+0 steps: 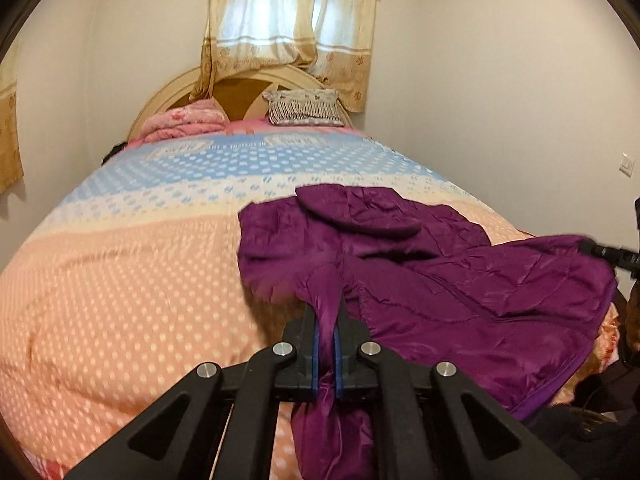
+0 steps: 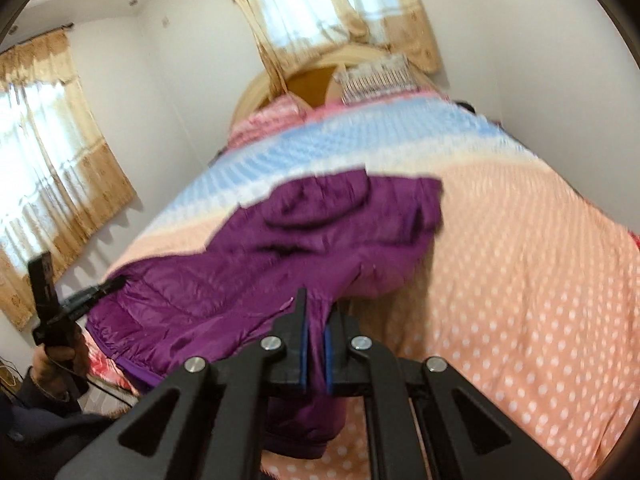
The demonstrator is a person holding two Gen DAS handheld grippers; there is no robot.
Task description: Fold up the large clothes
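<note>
Left tool clenched on purple jacket, right tool clenched on jacket, patterned bedspread beneath

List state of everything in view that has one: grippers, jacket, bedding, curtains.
left gripper: shut on the jacket
right gripper: shut on the jacket
jacket: purple, creased, unfolded, near edge lifted off the bed at both grips, far part lying on the bedspread
bedspread: spread flat over the bed
pillow: propped against the headboard
pink blanket: folded, by the headboard
curtains: drawn over the window
</note>
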